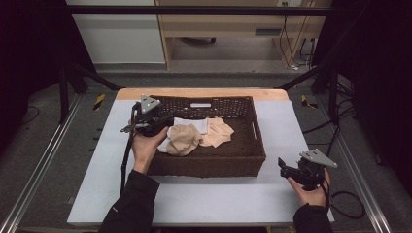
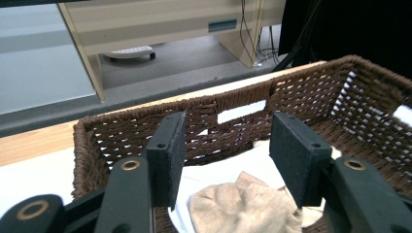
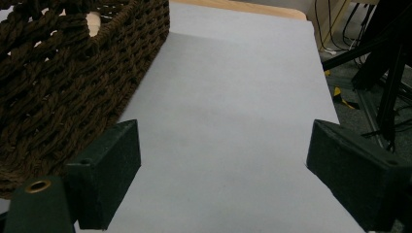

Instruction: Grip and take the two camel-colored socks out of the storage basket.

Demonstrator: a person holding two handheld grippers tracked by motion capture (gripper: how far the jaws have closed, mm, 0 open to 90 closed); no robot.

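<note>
Left tongs (image 1: 163, 121): wide, over basket (image 1: 257, 141) at desk's far edge. Risk: snagging white cloth (image 1: 192, 124) beneath beige cloth (image 1: 183, 139). Right tongs (image 1: 282, 167): wide, empty.

Clothes (image 1: 201, 135) in basket (image 1: 209, 165) mid-table (image 1: 218, 199); left tongs (image 1: 163, 121) over basket's left edge, right tongs (image 1: 282, 165) right of it.

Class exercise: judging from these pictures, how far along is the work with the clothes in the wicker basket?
Done: nothing visibly. The beige garments and a white cloth lie inside the brown wicker basket. In hand: the left gripper hangs open over the beige cloth, gripping nothing yet. The right gripper waits open above the bare table. Left: closing on a garment and handling it.
</note>
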